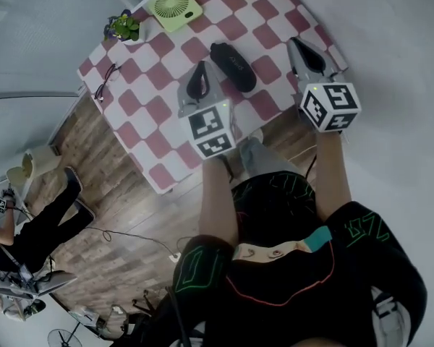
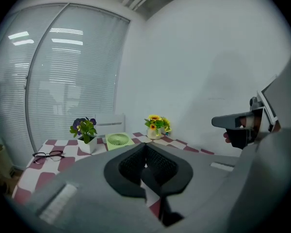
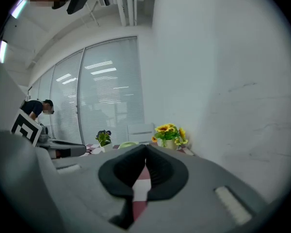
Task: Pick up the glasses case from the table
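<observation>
The black glasses case lies on the red-and-white checkered table, between my two grippers in the head view. My left gripper is above the table just left of the case, jaws shut with nothing in them. My right gripper hovers over the table's right part, to the right of the case, also shut and empty. The left gripper and the right gripper each show their tips meeting in their own views. The case is hidden in both gripper views.
A green fan, a potted purple-flowered plant and a pair of spectacles lie on the table's far and left parts. A vase of yellow flowers stands at the back. A person sits on the wooden floor at left.
</observation>
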Action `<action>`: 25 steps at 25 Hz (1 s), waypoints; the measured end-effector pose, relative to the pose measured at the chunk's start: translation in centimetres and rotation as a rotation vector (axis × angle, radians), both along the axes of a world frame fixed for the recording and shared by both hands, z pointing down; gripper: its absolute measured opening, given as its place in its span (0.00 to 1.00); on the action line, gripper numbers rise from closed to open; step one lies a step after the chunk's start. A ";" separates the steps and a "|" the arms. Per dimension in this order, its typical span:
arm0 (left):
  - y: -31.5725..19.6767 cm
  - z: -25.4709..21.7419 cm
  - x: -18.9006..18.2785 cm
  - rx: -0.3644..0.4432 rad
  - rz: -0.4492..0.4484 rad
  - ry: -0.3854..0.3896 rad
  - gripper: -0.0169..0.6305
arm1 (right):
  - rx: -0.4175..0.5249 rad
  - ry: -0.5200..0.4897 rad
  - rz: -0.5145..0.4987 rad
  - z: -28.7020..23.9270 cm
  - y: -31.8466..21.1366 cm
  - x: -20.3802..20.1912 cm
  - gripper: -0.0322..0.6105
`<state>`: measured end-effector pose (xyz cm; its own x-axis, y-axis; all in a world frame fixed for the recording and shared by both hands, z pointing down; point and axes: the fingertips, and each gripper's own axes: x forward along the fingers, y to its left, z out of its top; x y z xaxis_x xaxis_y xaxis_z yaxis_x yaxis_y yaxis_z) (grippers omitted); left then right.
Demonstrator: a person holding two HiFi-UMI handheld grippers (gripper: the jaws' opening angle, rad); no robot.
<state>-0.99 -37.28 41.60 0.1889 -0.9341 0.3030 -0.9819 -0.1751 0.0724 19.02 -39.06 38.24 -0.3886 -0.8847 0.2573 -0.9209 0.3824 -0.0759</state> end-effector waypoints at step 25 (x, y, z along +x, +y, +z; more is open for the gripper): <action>-1.3 7.4 -3.8 -0.187 -0.164 0.009 0.04 | -0.536 0.169 -0.547 14.1 -2.2 -12.2 0.50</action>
<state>-4.82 -38.53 49.02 0.0431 -0.8802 0.4727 -0.9952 0.0038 0.0979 6.83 -41.27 52.30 -0.6511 -0.3169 0.6897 -0.6274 0.7361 -0.2540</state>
